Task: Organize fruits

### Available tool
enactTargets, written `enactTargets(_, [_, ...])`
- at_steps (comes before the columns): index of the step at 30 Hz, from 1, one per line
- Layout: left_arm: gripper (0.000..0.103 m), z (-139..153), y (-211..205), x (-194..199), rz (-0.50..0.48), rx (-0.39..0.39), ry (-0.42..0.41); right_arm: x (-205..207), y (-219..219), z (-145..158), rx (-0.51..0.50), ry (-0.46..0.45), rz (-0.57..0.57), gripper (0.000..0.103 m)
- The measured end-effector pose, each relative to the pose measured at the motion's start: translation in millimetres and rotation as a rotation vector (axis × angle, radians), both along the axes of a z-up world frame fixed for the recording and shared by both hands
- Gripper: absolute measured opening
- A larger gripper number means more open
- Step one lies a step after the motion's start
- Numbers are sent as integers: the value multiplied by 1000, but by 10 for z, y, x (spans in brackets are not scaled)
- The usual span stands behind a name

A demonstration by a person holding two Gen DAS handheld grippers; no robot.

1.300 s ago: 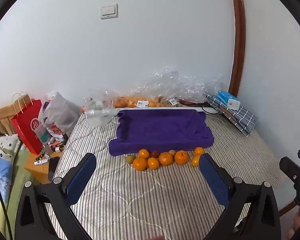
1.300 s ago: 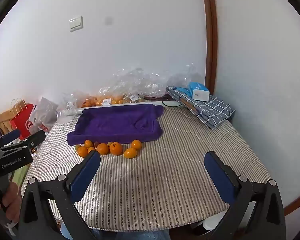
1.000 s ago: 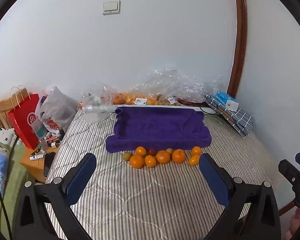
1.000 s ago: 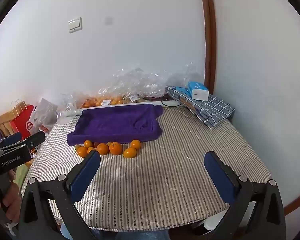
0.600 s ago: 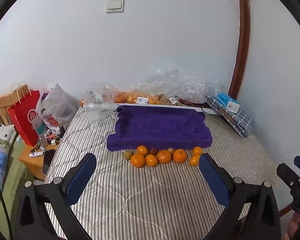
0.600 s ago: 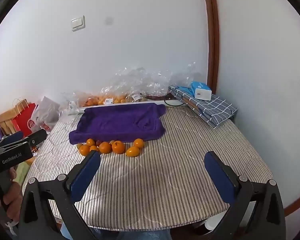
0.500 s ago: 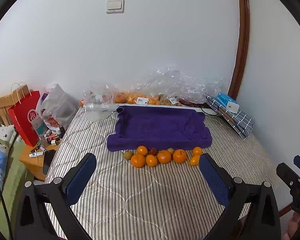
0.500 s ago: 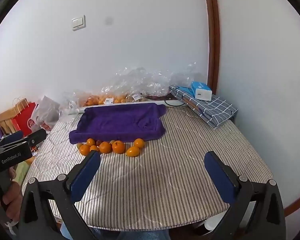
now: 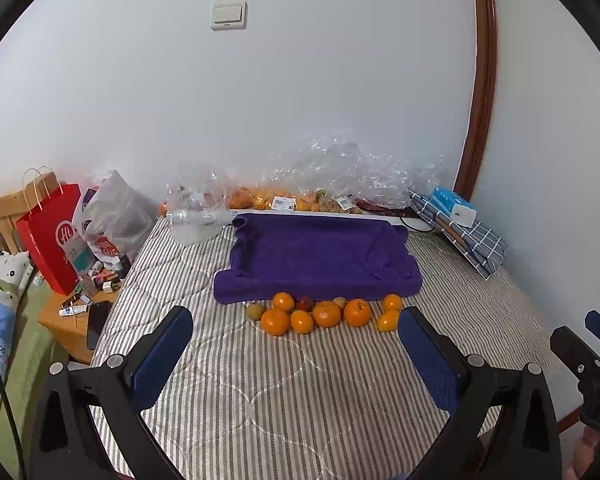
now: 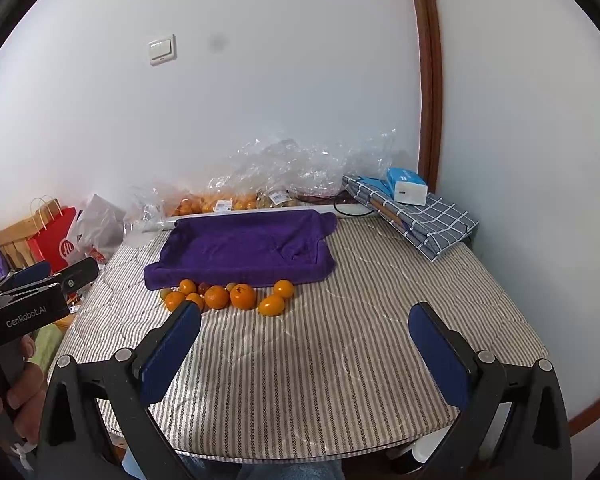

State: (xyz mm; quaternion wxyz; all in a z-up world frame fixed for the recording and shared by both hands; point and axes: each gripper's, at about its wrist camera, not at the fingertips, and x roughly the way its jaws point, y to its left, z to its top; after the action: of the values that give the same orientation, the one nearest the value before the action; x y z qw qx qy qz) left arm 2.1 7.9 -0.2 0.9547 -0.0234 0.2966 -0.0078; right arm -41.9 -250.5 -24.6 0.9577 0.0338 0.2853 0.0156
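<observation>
I held both sets of jaws wide apart and empty, the left gripper [image 9: 296, 344] and right gripper [image 10: 306, 340] hovering over the near edge of the table [image 9: 300, 400]. I judged this the approach: nothing picked yet. The fruits [image 9: 324, 314] lay in a row ahead, well apart from the jaws, touching the near edge of the purple towel [image 9: 320, 256]. Next I needed to reach forward and close on one.

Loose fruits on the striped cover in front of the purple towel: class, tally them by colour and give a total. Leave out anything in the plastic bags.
Orange fruits: 7
Yellow-green fruits: 2
Red fruit: 1
Total: 10
</observation>
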Motion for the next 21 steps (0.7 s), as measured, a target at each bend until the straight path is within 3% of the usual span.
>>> enactTargets(21, [103,-29,15,-65,1,-8,-16,-22,43,-21,-6,-20,25,102])
